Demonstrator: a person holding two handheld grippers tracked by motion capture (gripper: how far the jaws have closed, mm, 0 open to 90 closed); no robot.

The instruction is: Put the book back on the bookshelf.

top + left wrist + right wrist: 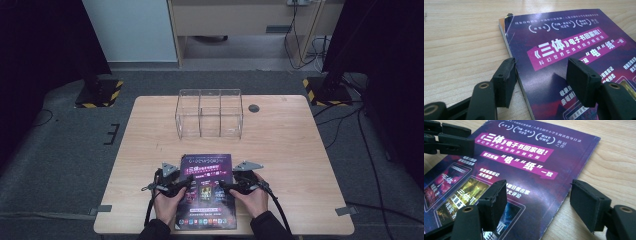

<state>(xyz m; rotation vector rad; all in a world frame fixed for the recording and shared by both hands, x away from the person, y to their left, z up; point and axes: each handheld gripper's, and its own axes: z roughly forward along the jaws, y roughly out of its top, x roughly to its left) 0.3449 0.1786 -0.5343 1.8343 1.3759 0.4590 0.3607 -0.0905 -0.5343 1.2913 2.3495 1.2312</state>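
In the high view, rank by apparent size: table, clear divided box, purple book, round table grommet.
Largest to smallest:
1. table
2. purple book and clear divided box, too close to rank; the book sits nearer the camera
3. round grommet

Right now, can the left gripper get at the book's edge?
Probably yes: the left gripper is open, its fingers straddle the book's left edge, and nothing lies between them.

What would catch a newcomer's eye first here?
The purple book lying flat at the table's near edge, with the left gripper and right gripper, both open, at its two sides. Behind it, mid-table, stands a clear box with three compartments.
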